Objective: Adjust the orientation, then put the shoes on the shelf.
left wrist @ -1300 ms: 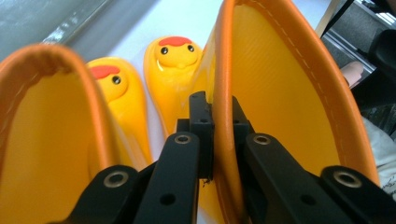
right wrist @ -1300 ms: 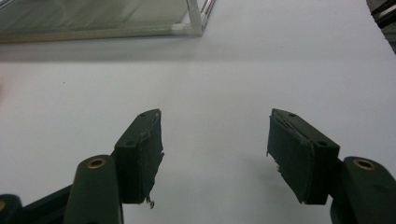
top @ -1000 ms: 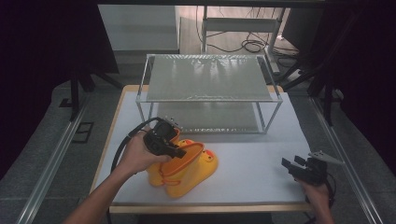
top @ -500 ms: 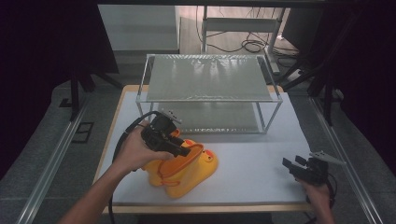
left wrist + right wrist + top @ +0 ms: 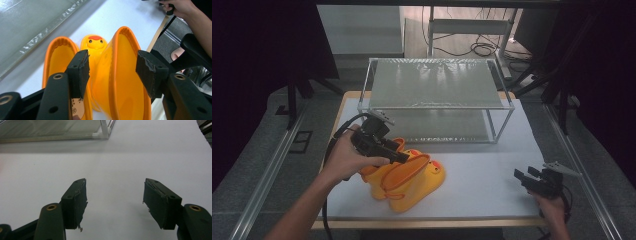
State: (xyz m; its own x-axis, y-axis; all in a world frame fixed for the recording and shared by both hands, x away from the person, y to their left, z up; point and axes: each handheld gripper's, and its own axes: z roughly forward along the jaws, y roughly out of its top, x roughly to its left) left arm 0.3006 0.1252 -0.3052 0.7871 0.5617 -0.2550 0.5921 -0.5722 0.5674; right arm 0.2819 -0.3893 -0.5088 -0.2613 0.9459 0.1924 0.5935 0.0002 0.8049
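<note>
Two small yellow rubber boots [image 5: 404,177] sit side by side on the white bench [image 5: 492,180], toward my left, just in front of the wire-framed shelf [image 5: 434,95]. They are bright yellow with orange rims around their open tops, and a duck face with an orange cap and two black eyes shows on a toe in my left gripper view [image 5: 95,43]. From above, the toes point toward my right and the shafts lean toward my left hand.

My left hand-held gripper [image 5: 404,156] is over the boots' open tops. Its jaws are spread wide: in my left gripper view the left pad [image 5: 79,71] is down by the gap between the two shafts, and the right pad [image 5: 147,72] is outside the nearer boot's far rim, so that boot's shaft lies between them. I cannot tell whether either pad touches the rubber; nothing is gripped.

My right hand-held gripper [image 5: 522,177] is low over the bench near its right front corner, well apart from the boots. Its jaws are wide apart, with bare white bench between the pads [image 5: 75,202].
</note>
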